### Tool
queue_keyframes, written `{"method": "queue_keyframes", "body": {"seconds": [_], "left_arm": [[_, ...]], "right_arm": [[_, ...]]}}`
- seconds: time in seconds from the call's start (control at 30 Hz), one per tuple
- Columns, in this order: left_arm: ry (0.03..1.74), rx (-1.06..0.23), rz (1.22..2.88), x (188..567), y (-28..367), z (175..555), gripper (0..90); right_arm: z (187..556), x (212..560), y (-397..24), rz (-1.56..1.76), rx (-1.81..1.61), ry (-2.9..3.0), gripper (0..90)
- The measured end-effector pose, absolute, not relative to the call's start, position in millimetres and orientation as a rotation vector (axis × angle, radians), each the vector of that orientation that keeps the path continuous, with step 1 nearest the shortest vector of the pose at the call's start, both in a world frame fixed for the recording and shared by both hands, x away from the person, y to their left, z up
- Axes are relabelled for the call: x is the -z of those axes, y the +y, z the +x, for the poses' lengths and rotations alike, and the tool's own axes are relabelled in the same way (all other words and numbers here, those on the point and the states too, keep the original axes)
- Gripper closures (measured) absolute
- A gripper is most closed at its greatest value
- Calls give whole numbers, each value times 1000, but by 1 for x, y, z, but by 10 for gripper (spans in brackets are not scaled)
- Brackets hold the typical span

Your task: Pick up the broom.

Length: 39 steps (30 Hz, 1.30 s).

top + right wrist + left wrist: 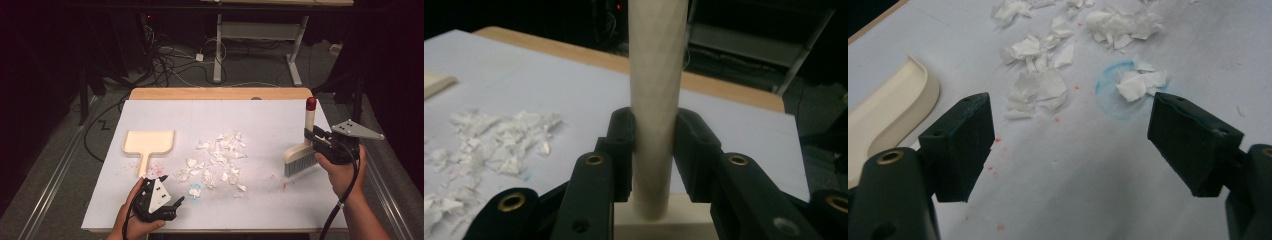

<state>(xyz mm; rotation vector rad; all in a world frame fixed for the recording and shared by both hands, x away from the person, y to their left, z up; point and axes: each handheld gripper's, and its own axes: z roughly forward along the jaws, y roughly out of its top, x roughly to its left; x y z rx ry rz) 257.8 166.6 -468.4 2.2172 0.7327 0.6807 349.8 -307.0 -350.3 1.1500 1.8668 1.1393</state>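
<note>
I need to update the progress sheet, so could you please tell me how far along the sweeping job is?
Done: the right gripper is shut on the brush handle, bristles clear of the table. In hand: nothing swept yet. Left: the open left gripper must take the dustpan, still lying flat; the paper scraps remain scattered mid-table.

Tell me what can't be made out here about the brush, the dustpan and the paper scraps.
- Brush: in the right gripper view the right gripper hides the handle's middle; top edge cuts its tip, bottom edge its bristles.
- Dustpan: the left gripper covers its handle end in the high view; the left gripper view's edge leaves one corner.
- Paper scraps: too small to count.
</note>
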Motion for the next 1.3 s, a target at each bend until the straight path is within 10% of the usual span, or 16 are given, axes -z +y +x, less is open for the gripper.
{"method": "queue_keyframes", "body": {"seconds": [0.77, 1.3], "left_arm": [[499, -421, 2016, 412, 0, 277, 206], [540, -312, 1996, 419, 20, 285, 614]], "right_arm": [[296, 345, -200, 796, -1289, 2067, 715], [278, 356, -185, 752, -1339, 2119, 709]]}}
